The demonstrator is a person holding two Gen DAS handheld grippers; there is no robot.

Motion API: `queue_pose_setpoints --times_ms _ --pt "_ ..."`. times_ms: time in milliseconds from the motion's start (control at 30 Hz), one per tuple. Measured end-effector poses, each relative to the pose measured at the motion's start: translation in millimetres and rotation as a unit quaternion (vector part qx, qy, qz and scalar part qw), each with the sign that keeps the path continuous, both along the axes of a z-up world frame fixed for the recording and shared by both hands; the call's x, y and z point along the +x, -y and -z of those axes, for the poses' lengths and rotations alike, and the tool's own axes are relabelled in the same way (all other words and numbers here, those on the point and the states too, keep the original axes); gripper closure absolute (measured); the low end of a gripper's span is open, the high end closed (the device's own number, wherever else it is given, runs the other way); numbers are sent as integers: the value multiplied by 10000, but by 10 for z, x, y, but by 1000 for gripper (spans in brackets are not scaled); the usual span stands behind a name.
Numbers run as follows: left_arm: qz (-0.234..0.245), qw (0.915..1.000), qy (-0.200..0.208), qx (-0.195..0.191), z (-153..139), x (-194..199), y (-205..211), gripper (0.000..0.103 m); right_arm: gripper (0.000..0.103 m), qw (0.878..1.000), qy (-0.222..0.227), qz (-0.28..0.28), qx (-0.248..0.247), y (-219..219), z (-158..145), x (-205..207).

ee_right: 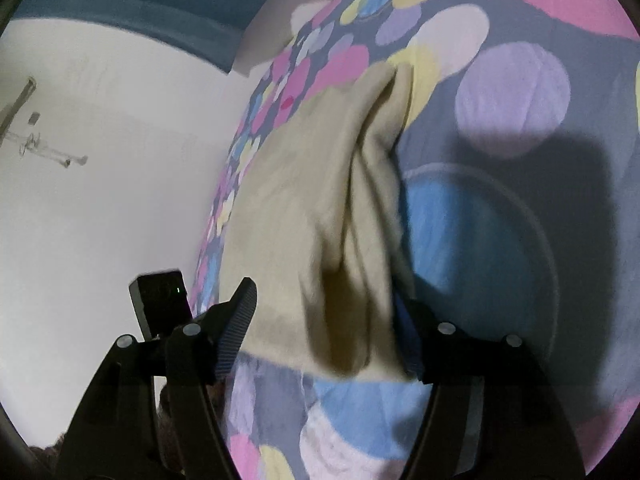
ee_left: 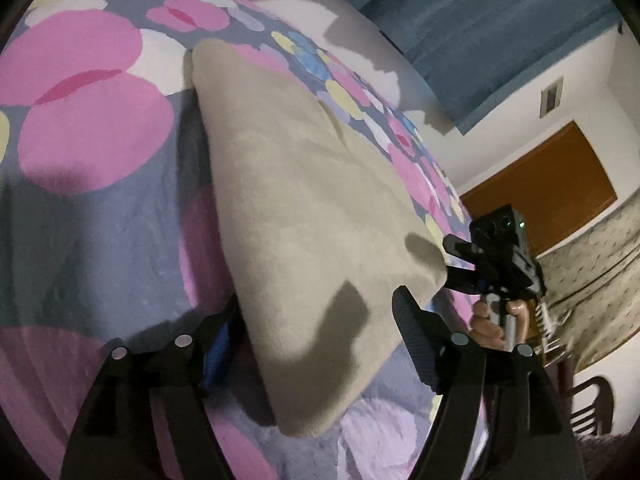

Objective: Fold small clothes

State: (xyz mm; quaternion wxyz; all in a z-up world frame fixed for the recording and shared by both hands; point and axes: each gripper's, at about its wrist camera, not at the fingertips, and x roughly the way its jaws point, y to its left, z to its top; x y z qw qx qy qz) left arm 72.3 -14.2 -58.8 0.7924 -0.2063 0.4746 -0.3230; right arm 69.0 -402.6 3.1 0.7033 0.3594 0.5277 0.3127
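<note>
Both grippers' wide jaws straddle the beige cloth (ee_left: 304, 216) (ee_right: 316, 216), seemingly unclamped.

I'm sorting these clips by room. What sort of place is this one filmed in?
Most likely a bedroom at home. A beige cloth lies on a soft spread with big coloured dots, seemingly a bed. Behind it are white walls, a wooden door and a dark chair.

Left wrist view: looks forward between my left claw's fingers, close over the beige cloth (ee_left: 304, 216), wall and door at 3 o'clock.
Right wrist view: same closeness, wall at 9 o'clock.
Shared: cloth, dotted bedspread (ee_right: 516, 100), each other's rig.
</note>
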Motion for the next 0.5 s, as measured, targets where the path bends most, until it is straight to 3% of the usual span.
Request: queue_pose_setpoints --times_ms 33,67,100,133,167,233,500 --pt "28 9999 81 133 -14 -8 38 39 40 10000 30 -45 -57 -26 -9 -29" --pt "59 9995 131 293 -17 -5 81 54 42 9999 12 -77 -78 -51 -4 -57" --pt "72 9989 123 453 -2 6 116 70 56 9997 -19 -55 -224 -83 9 -72" --pt "68 9987 77 492 10 23 123 75 73 9995 -88 -70 -303 -105 38 -91" --pt "43 9988 40 479 13 49 121 82 82 9992 -160 -76 -350 -129 73 -93" --pt "-7 9990 64 437 -30 55 85 87 88 9993 -189 -42 -306 -155 98 -112" --pt "-44 9991 246 353 -236 -57 23 91 91 10000 -14 -18 48 -170 -162 -276"
